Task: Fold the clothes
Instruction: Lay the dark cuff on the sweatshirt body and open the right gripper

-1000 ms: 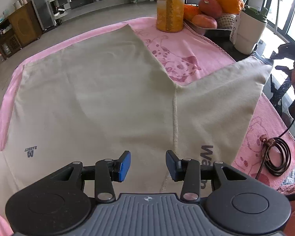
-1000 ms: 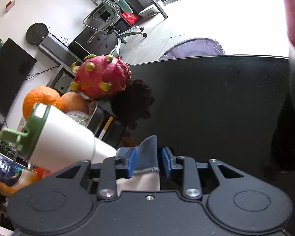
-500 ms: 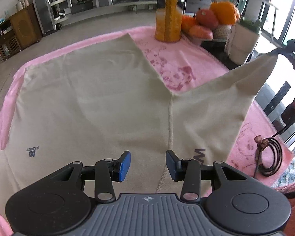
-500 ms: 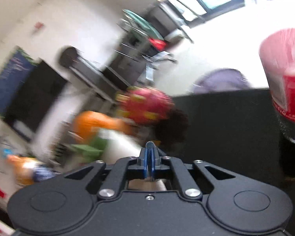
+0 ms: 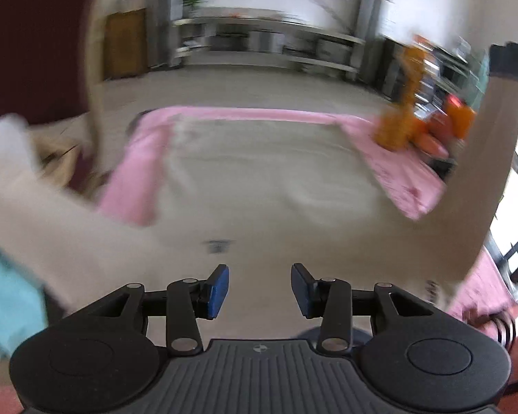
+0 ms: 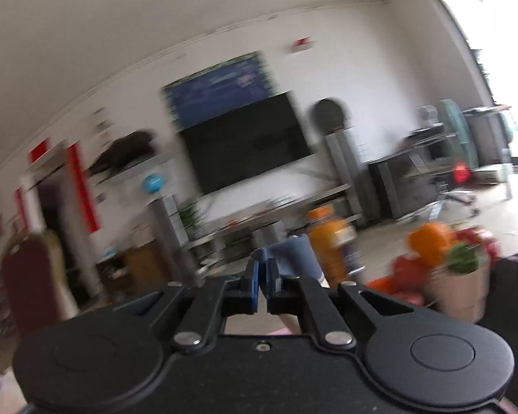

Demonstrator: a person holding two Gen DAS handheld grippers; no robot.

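Blur smears beige garment; right gripper jaws pinch its cuff.

Ahead of your left gripper the beige garment lies flat and unobstructed; the orange bottle and fruit crowd the far right.

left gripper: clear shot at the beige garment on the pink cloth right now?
Probably yes. The left gripper is open and empty, and the beige garment lies on the pink cloth straight ahead with nothing between. The view is motion-blurred, so exact clearance is unclear.
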